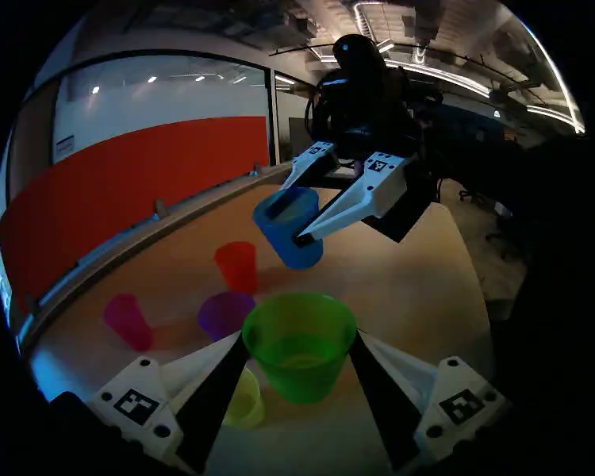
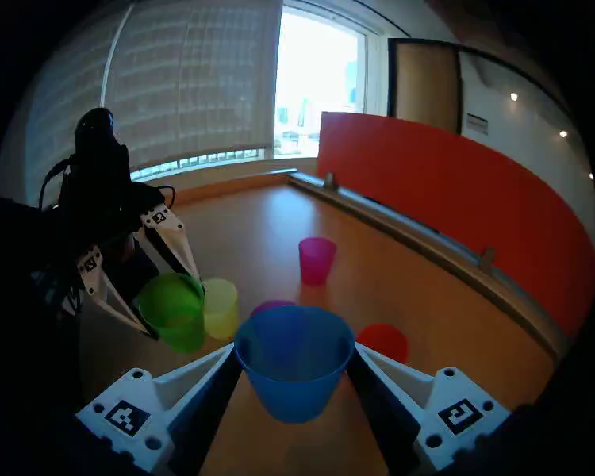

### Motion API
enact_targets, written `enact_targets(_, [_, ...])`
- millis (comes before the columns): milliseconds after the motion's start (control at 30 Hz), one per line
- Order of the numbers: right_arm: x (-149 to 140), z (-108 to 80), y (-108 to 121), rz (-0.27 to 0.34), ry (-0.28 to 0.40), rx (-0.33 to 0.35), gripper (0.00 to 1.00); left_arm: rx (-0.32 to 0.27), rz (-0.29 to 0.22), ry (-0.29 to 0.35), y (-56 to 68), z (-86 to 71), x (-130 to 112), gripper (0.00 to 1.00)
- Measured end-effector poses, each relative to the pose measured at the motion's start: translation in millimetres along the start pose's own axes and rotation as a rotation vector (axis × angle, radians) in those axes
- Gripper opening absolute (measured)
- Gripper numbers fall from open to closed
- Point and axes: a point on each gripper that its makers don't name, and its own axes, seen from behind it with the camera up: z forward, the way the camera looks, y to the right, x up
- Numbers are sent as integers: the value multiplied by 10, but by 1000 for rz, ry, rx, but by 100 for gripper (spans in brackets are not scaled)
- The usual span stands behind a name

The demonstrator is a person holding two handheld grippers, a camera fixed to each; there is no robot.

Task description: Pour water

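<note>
My left gripper (image 1: pixel 299 357) is shut on a green cup (image 1: pixel 300 352) held upright, with a little water at its bottom. Across from it, the right gripper (image 1: pixel 307 208) holds a blue cup (image 1: pixel 289 226) tilted toward me above the wooden table (image 1: pixel 393 285). In the right gripper view, my right gripper (image 2: pixel 294 366) is shut on the blue cup (image 2: pixel 294 361), whose inside looks empty. The left gripper (image 2: pixel 151 274) with the green cup (image 2: pixel 173 311) appears at the left, lifted over the table (image 2: pixel 258 230).
Loose cups stand on the table: red (image 1: pixel 237 266), purple (image 1: pixel 225 314), magenta (image 1: pixel 128 320) and yellow (image 1: pixel 245 398). In the right gripper view they are magenta (image 2: pixel 316 259), yellow (image 2: pixel 220 308), purple (image 2: pixel 270 306) and red (image 2: pixel 382 340). A red partition (image 2: pixel 472 198) runs along one table edge.
</note>
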Motion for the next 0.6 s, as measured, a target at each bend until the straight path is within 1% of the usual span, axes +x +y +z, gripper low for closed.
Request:
enact_targets(367, [-323,110,-42,-10,-105,38,90,-37,55,-123,55,98,-187,87])
enact_targets(467, [-396,148,-64,-19,-128,48,90,-46,64,-142,71,126,-201,87])
enact_targets(600, [-474,192,-87,-18,-149,58,90,-63,65,-164,101,177,-240,87])
